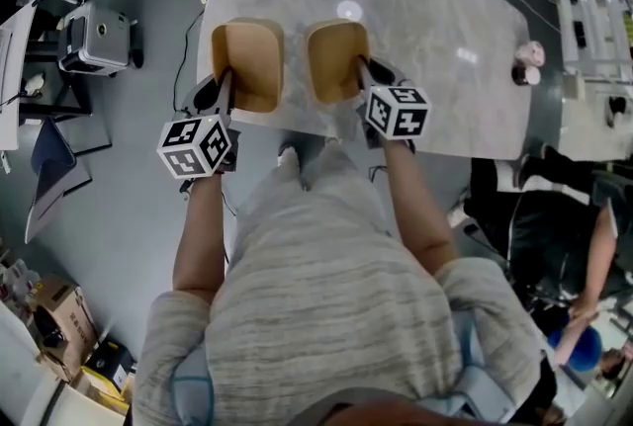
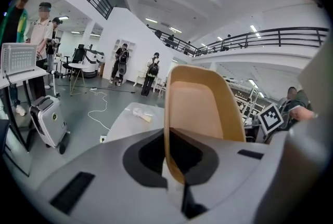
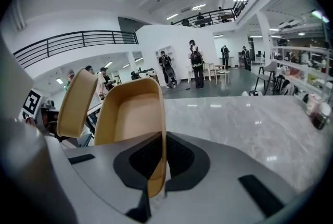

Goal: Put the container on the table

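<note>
Tabletop (image 1: 435,29) of pale grey marble fills the upper centre of the head view, above grey floor (image 1: 119,187). We find the left gripper (image 1: 226,86) clamped on the left container (image 1: 252,58) rim and the right gripper (image 1: 362,73) on the right container (image 1: 334,53) rim, both at the near edge. Balcony railing (image 3: 73,41) rings the hall.

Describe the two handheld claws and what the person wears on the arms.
The left claw and right claw each have a pale grey body with black inset pads and a white cube printed with black square markers. No cables show. The person's short sleeves are light grey knit.
</note>
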Motion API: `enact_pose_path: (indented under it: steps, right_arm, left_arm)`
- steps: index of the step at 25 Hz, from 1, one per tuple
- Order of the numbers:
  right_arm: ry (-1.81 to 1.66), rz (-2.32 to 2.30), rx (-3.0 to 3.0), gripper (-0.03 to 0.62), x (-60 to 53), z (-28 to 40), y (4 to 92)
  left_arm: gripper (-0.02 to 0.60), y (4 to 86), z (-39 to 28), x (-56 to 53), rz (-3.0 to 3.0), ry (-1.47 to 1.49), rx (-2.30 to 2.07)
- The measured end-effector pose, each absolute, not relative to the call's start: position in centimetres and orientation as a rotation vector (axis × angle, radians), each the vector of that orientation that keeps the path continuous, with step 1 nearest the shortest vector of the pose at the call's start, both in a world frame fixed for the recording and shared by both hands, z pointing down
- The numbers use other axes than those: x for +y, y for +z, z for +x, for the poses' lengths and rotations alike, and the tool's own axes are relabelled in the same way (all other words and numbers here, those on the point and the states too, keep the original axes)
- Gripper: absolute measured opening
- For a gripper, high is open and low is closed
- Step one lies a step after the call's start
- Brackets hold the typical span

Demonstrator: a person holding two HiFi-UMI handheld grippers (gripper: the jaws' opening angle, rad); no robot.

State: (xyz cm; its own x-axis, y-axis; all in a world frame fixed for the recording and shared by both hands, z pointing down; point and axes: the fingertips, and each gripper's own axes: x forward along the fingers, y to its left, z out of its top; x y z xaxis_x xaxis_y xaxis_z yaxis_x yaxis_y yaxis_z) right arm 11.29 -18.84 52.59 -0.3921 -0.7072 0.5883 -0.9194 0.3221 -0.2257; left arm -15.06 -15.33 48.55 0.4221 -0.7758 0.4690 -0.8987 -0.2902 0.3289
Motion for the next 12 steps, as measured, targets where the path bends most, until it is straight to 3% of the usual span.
enact_pose_path:
  steps: [12]
  right_arm:
    - [0.813, 1.39, -2.031, 0.006, -20.3, 11.9, 59.8]
  left_arm:
    - [0.005, 51.6, -14.5, -15.4, 2.083, 0.347, -1.388]
